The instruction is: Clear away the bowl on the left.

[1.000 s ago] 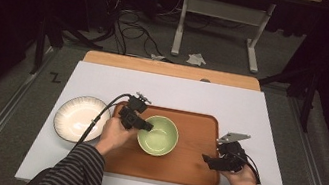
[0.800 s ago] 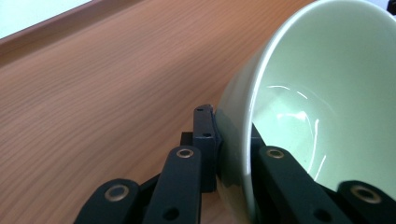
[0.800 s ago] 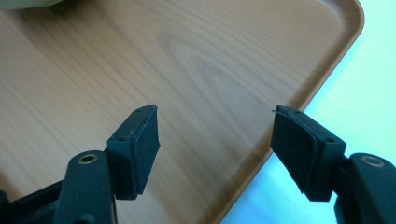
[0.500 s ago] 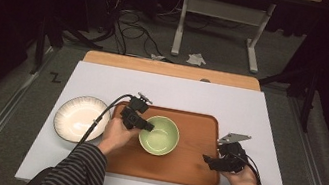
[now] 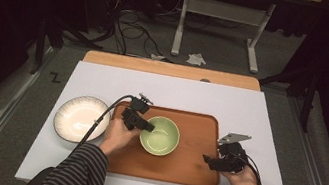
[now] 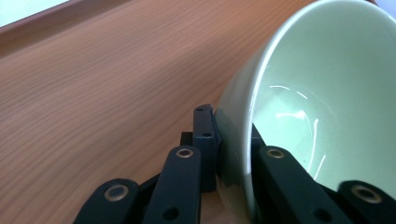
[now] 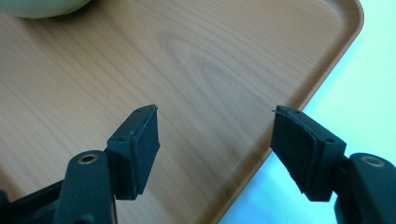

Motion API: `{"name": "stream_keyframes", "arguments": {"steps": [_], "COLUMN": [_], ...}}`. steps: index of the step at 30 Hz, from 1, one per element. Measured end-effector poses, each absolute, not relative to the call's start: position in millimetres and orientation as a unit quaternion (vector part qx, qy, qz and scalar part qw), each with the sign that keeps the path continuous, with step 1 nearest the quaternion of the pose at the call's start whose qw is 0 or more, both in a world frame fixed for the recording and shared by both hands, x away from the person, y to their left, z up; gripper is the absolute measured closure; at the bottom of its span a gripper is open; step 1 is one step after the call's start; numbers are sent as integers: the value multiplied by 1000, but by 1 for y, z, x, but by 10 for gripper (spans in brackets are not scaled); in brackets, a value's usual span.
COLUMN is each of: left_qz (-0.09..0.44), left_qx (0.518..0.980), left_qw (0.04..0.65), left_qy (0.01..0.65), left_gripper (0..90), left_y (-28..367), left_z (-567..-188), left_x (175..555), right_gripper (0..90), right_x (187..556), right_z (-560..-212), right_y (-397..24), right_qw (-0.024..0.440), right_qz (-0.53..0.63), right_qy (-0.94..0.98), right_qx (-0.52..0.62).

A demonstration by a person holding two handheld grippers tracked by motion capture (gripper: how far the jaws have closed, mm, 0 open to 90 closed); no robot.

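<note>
I see my left gripper (image 6: pixel 231 135) pinching the left rim of the green bowl (image 5: pixel 160 135), one jaw outside the wall, one inside; the bowl sits mid-left on the wooden tray (image 5: pixel 190 170). My right gripper (image 7: pixel 215 135) hangs over the tray's near right edge, jaws spread, well apart from the bowl.

Dim room, grey floor (image 5: pixel 7 112), cables (image 5: pixel 133 26)

Glossy glazed green bowl (image 6: pixel 327 84) on a matt wood-grain tray (image 7: pixel 196 70).
</note>
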State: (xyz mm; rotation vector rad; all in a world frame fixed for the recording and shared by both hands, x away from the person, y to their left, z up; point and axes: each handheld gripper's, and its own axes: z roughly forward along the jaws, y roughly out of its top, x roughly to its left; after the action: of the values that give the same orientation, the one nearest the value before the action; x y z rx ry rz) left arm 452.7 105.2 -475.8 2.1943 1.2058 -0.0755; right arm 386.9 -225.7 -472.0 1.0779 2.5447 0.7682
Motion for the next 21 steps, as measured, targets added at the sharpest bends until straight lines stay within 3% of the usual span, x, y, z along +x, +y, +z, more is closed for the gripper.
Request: {"name": "stream_keyframes", "arguments": {"steps": [21], "left_qz": [-13], "left_qx": [835], "left_qw": [302], "left_qy": [461], "left_gripper": [835], "left_y": [104], "left_z": [-483], "left_x": [455], "right_gripper": [342], "right_x": [386], "right_z": [-472], "right_y": [-225], "right_qw": [138], "right_qz": [264], "right_qy": [881], "right_qx": [368]}}
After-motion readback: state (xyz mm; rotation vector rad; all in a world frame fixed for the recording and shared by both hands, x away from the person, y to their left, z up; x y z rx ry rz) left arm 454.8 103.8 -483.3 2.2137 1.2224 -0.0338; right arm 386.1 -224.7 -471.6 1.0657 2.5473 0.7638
